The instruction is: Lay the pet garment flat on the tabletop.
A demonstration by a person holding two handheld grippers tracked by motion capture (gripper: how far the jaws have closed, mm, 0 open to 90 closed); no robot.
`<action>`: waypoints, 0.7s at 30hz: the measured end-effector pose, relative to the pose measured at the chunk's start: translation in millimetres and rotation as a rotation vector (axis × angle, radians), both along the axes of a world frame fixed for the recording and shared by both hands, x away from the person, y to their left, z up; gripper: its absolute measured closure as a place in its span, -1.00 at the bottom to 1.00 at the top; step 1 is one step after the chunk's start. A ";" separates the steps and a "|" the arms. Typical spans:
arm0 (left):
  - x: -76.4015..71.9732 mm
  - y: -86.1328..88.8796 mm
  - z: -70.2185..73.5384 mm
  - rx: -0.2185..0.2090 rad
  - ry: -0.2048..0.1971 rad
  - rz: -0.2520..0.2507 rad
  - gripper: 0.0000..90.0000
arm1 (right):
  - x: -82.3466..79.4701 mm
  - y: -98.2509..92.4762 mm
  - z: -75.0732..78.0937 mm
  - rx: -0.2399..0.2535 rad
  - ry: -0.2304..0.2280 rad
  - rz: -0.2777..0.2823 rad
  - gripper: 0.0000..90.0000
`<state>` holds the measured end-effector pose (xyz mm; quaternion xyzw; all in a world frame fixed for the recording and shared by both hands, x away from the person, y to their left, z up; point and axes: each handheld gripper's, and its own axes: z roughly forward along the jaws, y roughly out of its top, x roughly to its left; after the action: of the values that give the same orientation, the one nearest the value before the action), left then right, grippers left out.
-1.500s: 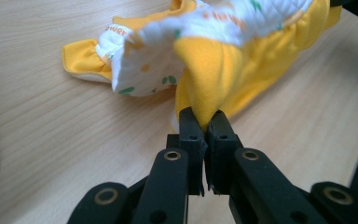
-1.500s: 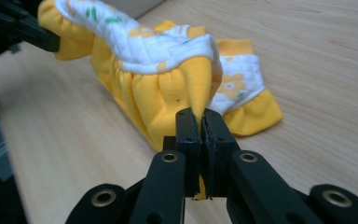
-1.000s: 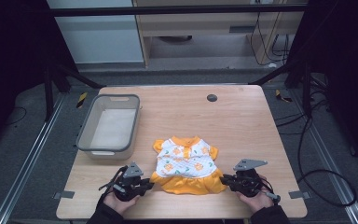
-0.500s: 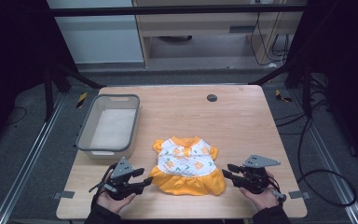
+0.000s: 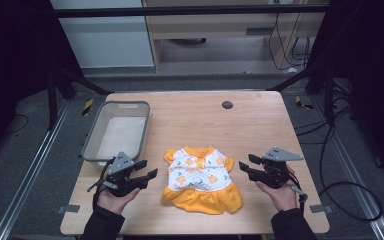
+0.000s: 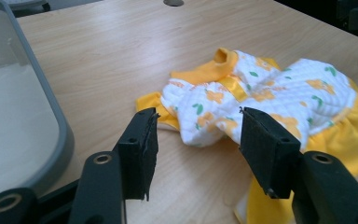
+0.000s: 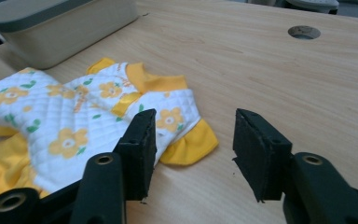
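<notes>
From the high view: a small dress (image 5: 201,179) spread flat near the front edge of the tabletop (image 5: 260,120), neck toward the far edge, yellow skirt toward the person; left gripper (image 5: 149,172) just off its left sleeve, right gripper (image 5: 244,165) just off its right sleeve, both clear of the cloth, probably so the garment stays laid out as it is. Grey bin (image 5: 93,137) along the left edge, well apart from the dress; round hole (image 5: 227,104) near the far edge. From the left gripper view: jaws having just been opening, now released with nothing between the pads, a rumpled sleeve of the dress (image 6: 261,88) lying beyond them; white quilted bodice with orange flowers and green leaves, yellow collar and hem. From the right gripper view: jaws likewise just opened and empty, the dress (image 7: 88,121) flat to the left, its yellow-cuffed sleeve beside the left jaw, bin (image 7: 65,23) behind it.
</notes>
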<state>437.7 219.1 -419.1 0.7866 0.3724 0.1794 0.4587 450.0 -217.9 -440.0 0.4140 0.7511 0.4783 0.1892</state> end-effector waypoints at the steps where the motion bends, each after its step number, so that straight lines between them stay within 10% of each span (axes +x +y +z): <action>1: 0.0 0.0 0.0 0.000 0.000 0.000 0.02 | 0.0 0.0 0.0 0.000 0.000 0.000 0.08; 15: 74.7 -34.3 -33.2 0.043 0.073 0.057 0.01 | 54.1 30.3 -29.5 -0.090 0.064 -0.010 0.10; 21: 89.0 -48.8 -58.5 0.140 0.120 0.056 -0.01 | 63.5 40.6 -47.3 -0.128 0.112 0.010 0.10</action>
<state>526.7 170.3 -477.6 0.8154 0.4076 0.1700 0.3742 513.5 -177.3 -487.2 0.4235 0.7915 0.4062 0.1706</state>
